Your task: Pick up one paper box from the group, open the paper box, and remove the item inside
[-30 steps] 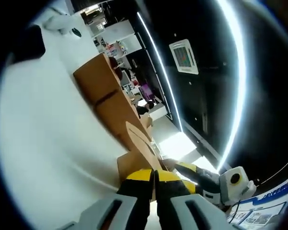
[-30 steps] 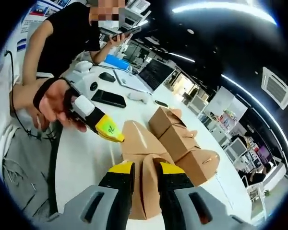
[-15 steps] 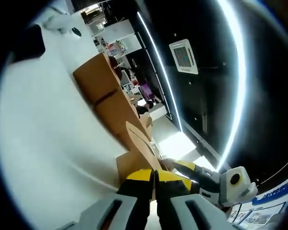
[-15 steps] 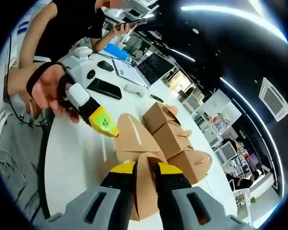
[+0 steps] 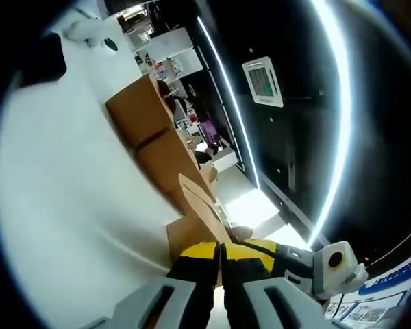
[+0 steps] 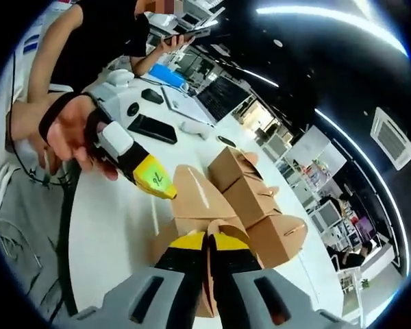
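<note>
One handwritten mark is legible in the right gripper view: it reads roughly "2L" or "72" in dark ink on the yellow jaw tip of the left gripper (image 6: pixel 166 191); the exact characters cannot be confirmed. In the left gripper view, printed posters (image 5: pixel 373 301) carry blue lettering too small to read. No other text is readable.

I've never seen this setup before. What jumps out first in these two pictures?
The brown paper box in the middle of the right gripper view, with the right gripper pinching its flap. The left gripper, held in a person's hand, touches the same box. More boxes sit behind on the white table.
</note>
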The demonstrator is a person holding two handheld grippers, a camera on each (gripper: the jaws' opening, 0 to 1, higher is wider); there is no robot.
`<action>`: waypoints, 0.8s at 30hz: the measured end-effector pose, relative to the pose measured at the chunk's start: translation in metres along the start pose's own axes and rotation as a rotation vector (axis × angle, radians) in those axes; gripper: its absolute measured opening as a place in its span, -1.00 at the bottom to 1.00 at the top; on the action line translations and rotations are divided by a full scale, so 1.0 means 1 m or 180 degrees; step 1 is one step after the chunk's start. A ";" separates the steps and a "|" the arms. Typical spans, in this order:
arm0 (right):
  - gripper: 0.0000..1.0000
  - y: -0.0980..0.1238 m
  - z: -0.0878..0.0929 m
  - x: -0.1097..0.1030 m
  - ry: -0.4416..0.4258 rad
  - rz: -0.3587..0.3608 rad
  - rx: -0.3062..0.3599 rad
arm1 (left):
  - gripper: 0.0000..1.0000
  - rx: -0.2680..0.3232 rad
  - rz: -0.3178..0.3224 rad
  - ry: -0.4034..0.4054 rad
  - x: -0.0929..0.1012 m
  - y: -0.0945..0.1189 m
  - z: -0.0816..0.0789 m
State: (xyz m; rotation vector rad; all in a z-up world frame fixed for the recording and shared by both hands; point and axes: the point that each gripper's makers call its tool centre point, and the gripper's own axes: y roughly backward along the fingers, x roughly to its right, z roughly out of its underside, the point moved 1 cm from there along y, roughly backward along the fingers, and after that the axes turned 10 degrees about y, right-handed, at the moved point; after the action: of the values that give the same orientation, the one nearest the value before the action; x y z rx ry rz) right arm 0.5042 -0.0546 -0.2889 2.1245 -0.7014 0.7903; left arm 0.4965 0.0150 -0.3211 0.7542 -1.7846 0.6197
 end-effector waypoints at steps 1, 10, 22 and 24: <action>-0.93 0.000 0.000 0.000 -0.0009 0.0001 0.0001 | -0.91 0.0001 0.0001 0.0000 0.000 0.000 0.000; -0.93 0.004 -0.001 0.002 -0.0054 0.0042 0.0044 | -0.91 0.0002 -0.0001 0.0008 0.000 0.000 0.002; -0.94 0.015 -0.006 0.013 -0.0320 0.0192 0.0243 | -0.92 0.0010 -0.0001 0.0006 0.002 0.001 0.002; -0.94 0.018 -0.006 0.017 -0.0484 0.0212 0.0317 | -0.92 0.0009 -0.0003 0.0007 0.001 0.001 0.002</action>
State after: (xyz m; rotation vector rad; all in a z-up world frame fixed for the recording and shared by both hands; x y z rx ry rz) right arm 0.5010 -0.0634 -0.2653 2.2795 -0.8317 0.7172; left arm 0.4941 0.0139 -0.3206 0.7560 -1.7818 0.6225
